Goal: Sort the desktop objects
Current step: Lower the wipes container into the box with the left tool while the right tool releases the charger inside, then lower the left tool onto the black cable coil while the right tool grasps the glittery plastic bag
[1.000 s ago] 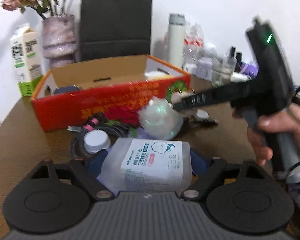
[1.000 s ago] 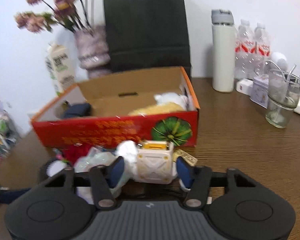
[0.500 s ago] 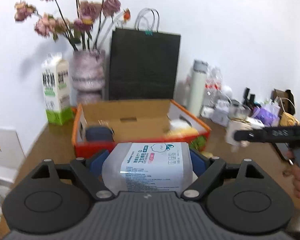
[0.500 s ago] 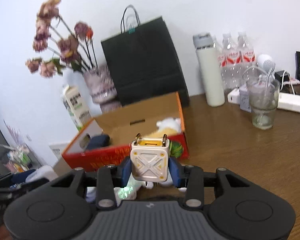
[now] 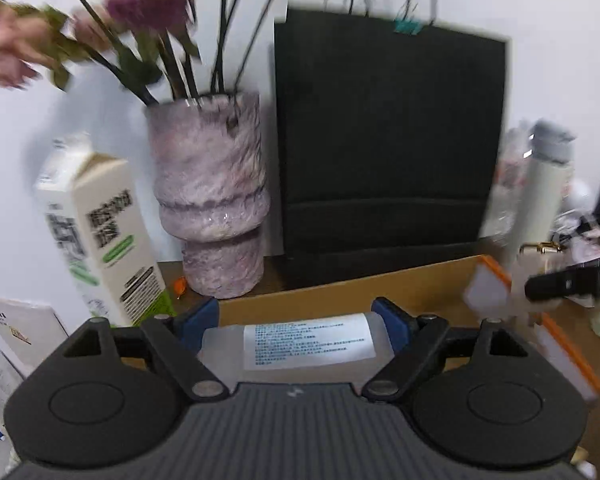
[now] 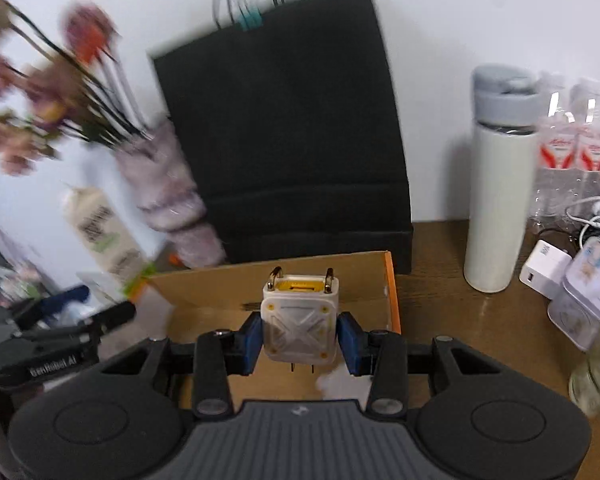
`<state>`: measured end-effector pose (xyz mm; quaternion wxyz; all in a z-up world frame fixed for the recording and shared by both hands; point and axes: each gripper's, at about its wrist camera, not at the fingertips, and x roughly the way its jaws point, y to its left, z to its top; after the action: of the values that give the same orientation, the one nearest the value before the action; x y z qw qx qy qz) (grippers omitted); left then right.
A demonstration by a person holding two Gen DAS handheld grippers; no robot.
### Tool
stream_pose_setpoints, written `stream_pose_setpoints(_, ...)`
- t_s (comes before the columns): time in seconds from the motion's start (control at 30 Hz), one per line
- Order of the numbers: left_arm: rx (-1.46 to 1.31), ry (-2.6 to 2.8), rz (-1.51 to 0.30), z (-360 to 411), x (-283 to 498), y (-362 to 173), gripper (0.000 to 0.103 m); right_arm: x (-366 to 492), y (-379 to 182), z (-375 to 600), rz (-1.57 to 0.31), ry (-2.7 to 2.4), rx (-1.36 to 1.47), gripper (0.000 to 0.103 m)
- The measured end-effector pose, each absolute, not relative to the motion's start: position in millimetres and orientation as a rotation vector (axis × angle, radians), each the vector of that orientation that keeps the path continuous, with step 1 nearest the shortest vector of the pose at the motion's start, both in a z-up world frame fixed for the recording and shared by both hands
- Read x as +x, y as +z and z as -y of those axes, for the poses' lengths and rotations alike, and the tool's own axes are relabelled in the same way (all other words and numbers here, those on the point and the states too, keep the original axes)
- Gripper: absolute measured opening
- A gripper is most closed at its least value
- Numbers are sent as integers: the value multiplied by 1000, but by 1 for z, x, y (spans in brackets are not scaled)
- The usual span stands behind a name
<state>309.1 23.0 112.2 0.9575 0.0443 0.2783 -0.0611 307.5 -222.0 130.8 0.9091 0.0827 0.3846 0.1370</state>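
My left gripper (image 5: 296, 320) is shut on a pack of wet wipes (image 5: 300, 346), a soft translucent pack with a white printed label, held over the near wall of the open cardboard box (image 5: 400, 284). My right gripper (image 6: 300, 338) is shut on a small white and yellow charger plug (image 6: 299, 326) with two brass loops on top, held above the box (image 6: 220, 292) near its right wall. The right gripper shows blurred at the right edge of the left wrist view (image 5: 568, 280). The left gripper shows at the left edge of the right wrist view (image 6: 60, 332).
Behind the box stand a black paper bag (image 5: 388, 144), a pink marbled vase (image 5: 212, 200) with dried flowers, and a milk carton (image 5: 96, 236). A white flask (image 6: 500, 184), water bottles (image 6: 572, 152), a white adapter (image 6: 544, 268) and a glass (image 6: 596, 372) stand at the right.
Both grippers have lifted their objects off the pile in front of the box and carried them up and forward over the box opening. The views now look level at the bag and vase.
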Motion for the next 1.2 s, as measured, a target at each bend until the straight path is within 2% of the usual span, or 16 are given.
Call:
stream_pose_setpoints(0.2,229,-28,-682,-16,365,77,85,372,91,185,-963,210,-2,39)
stream_pose_setpoints(0.37,267,-47,-710,-11,373,59,86,401,63,166,-1063,161,-129,38)
stream_pose_setpoints(0.5,308,-53,-783,-9,377,47,89,410,52,158,-1095,134,-180,37)
stream_pose_setpoints(0.67,281,-48,-771,-20,369,65,94,413,65,162,-1047,118,-164,38)
stream_pose_setpoints(0.77,287,-27,-744,-23,358,85,97,405,85,170,-998,120,-139,43)
stream_pose_setpoints(0.9,291,13,-749,-27,341,109,99,380,116,180,-941,133,-116,57)
stream_pose_setpoints(1.07,274,14,-736,-29,305,130,102,337,143,192,-898,173,-115,64)
stream_pose_setpoints(1.2,191,4,-705,-33,258,139,103,291,150,203,-843,203,-75,78)
